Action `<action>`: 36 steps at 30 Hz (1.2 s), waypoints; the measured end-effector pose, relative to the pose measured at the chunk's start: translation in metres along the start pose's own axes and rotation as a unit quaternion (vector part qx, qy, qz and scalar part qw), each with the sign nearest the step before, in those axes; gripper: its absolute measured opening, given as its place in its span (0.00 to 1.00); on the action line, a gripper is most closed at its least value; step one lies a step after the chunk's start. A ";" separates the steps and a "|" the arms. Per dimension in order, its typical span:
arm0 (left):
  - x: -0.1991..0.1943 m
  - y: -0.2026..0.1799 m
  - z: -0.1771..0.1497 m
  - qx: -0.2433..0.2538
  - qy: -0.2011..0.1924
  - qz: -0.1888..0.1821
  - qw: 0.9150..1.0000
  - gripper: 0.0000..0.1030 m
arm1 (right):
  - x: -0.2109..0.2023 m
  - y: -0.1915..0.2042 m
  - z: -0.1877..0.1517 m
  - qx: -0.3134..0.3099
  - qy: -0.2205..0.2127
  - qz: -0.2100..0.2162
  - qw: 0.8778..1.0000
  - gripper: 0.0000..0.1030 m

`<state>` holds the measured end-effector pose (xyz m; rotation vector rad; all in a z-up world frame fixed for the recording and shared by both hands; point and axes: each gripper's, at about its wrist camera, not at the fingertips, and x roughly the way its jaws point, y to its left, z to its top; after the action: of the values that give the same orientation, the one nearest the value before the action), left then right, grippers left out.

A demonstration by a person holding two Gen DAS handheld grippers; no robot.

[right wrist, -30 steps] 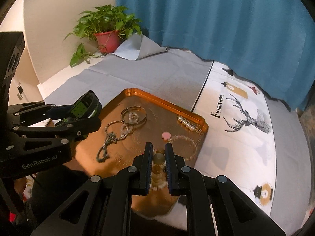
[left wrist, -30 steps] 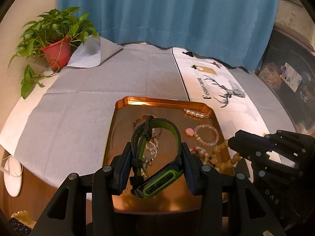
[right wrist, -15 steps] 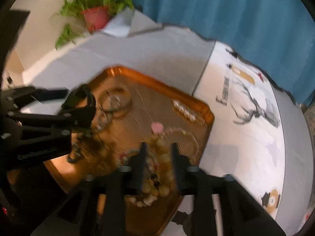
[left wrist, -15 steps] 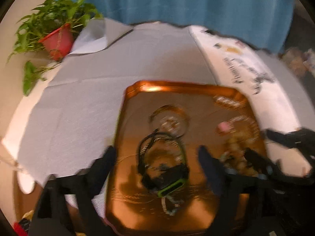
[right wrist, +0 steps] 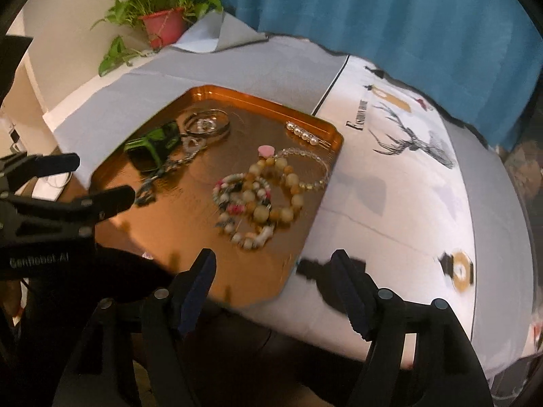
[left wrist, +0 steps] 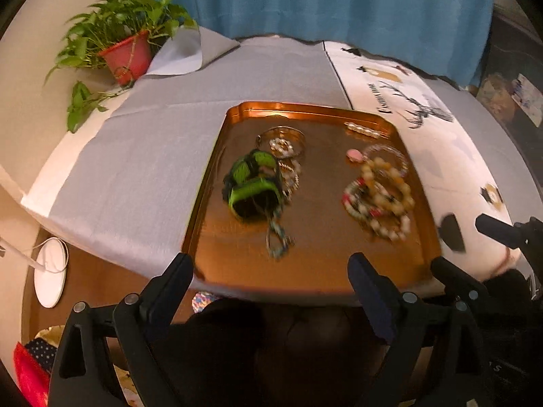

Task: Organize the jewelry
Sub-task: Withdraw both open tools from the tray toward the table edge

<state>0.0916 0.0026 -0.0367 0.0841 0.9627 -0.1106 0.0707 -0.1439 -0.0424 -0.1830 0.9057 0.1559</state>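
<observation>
A copper tray (left wrist: 315, 257) (right wrist: 217, 96) lies on the table near its front edge. On its left lies a black and green watch (left wrist: 253, 183) (right wrist: 152, 147) beside a chain (left wrist: 280, 237) and a metal bangle (left wrist: 283, 140) (right wrist: 207, 123). On its right lies a pile of beaded bracelets (left wrist: 380, 196) (right wrist: 259, 200), with a pearl clip (left wrist: 364, 130) (right wrist: 305, 135) at the back. My left gripper (left wrist: 271, 285) (right wrist: 74, 178) is open and empty, just short of the tray's front edge. My right gripper (right wrist: 275, 278) is open and empty, at the tray's front right corner.
A potted plant (left wrist: 125, 47) (right wrist: 163, 20) stands at the back left on a grey cloth (left wrist: 142, 142). A white runner with a deer print (right wrist: 407, 142) lies right of the tray. A blue curtain (left wrist: 305, 0) hangs behind. A white round base (left wrist: 49, 276) sits on the floor at left.
My left gripper let go of the watch, which now lies on the tray. My right gripper let go of the beaded bracelet onto the pile. Both grippers opened and drew back.
</observation>
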 end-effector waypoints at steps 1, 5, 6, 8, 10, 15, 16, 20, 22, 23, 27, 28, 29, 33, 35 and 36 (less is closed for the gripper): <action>-0.006 -0.001 -0.005 0.002 -0.002 0.002 1.000 0.88 | -0.006 0.002 -0.005 -0.002 -0.004 -0.003 1.000 0.71; -0.032 -0.008 -0.025 0.006 -0.020 0.018 1.000 0.90 | -0.027 0.010 -0.025 -0.005 -0.020 -0.008 1.000 0.71; -0.036 -0.009 -0.028 0.007 -0.023 0.019 1.000 0.90 | -0.029 0.011 -0.028 -0.004 -0.022 -0.010 1.000 0.71; -0.045 -0.012 -0.034 0.009 -0.031 0.020 0.999 0.92 | -0.037 0.013 -0.035 -0.001 -0.027 -0.012 1.000 0.71; -0.055 -0.015 -0.039 0.011 -0.044 0.025 0.999 0.93 | -0.043 0.015 -0.042 -0.001 -0.031 -0.012 0.999 0.71; -0.069 -0.020 -0.047 0.013 -0.057 0.025 0.998 0.93 | -0.056 0.018 -0.051 -0.003 -0.040 -0.018 0.999 0.71; -0.071 -0.020 -0.047 0.011 -0.059 0.023 0.998 0.93 | -0.059 0.018 -0.052 -0.003 -0.042 -0.018 0.999 0.71; -0.078 -0.021 -0.052 0.008 -0.066 0.027 0.997 0.93 | -0.068 0.018 -0.055 -0.004 -0.050 -0.020 0.999 0.71; -0.081 -0.022 -0.053 0.009 -0.070 0.030 0.997 0.93 | -0.071 0.019 -0.056 -0.005 -0.053 -0.020 0.998 0.71; -0.082 -0.023 -0.054 0.009 -0.071 0.030 0.997 0.93 | -0.072 0.019 -0.057 -0.005 -0.053 -0.020 0.998 0.71; -0.085 -0.023 -0.056 0.007 -0.074 0.027 0.997 0.93 | -0.073 0.020 -0.059 -0.008 -0.052 -0.021 0.998 0.71; -0.086 -0.023 -0.057 0.006 -0.075 0.026 0.997 0.93 | -0.074 0.020 -0.059 -0.009 -0.053 -0.021 0.998 0.71; -0.087 -0.023 -0.057 0.006 -0.076 0.025 0.997 0.93 | -0.074 0.021 -0.059 -0.010 -0.053 -0.021 0.998 0.71; -0.088 -0.024 -0.058 0.009 -0.078 0.024 0.997 0.94 | -0.075 0.021 -0.060 -0.009 -0.054 -0.021 0.998 0.71; -0.089 -0.025 -0.058 0.010 -0.078 0.024 0.997 0.94 | -0.076 0.021 -0.060 -0.010 -0.053 -0.021 0.998 0.71; -0.089 -0.025 -0.058 0.010 -0.078 0.024 0.997 0.94 | -0.075 0.021 -0.060 -0.010 -0.054 -0.022 0.998 0.71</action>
<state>-0.0092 -0.0101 0.0033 0.1159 0.8031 -0.0820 -0.0253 -0.1414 -0.0210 -0.2116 0.7927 0.1338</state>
